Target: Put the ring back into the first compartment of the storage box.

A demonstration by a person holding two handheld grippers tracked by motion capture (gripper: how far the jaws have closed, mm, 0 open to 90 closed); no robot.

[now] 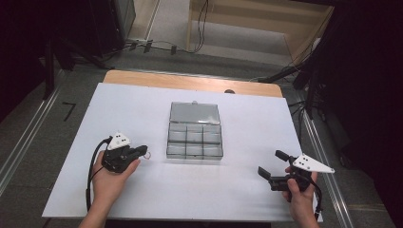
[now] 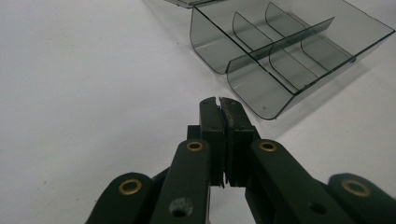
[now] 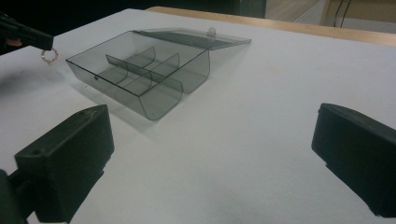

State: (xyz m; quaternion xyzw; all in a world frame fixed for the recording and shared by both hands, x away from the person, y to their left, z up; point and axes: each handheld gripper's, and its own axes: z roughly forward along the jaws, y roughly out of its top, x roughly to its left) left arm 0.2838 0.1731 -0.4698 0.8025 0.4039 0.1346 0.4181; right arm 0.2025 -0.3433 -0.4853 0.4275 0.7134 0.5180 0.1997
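On the white table (image 1: 142,190), the left gripper (image 1: 145,151), pinching a small ring (image 1: 148,153) by its tips, could drop it short of the open box (image 1: 195,142), while the right gripper (image 1: 271,164) waits spread

White-topped table (image 1: 142,104), wooden far edge; grey floor (image 1: 28,142), black cables (image 1: 157,46); dark surroundings.

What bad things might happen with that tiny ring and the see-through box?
1. The left gripper pinches the small ring at the very tips of its shut jaws, so it might slip out and roll away over the white table.
2. The compartments in the open box are small, so the ring might miss or hit a divider.
3. The box is light plastic and the right gripper stands open and apart from it, so a bump might push it.
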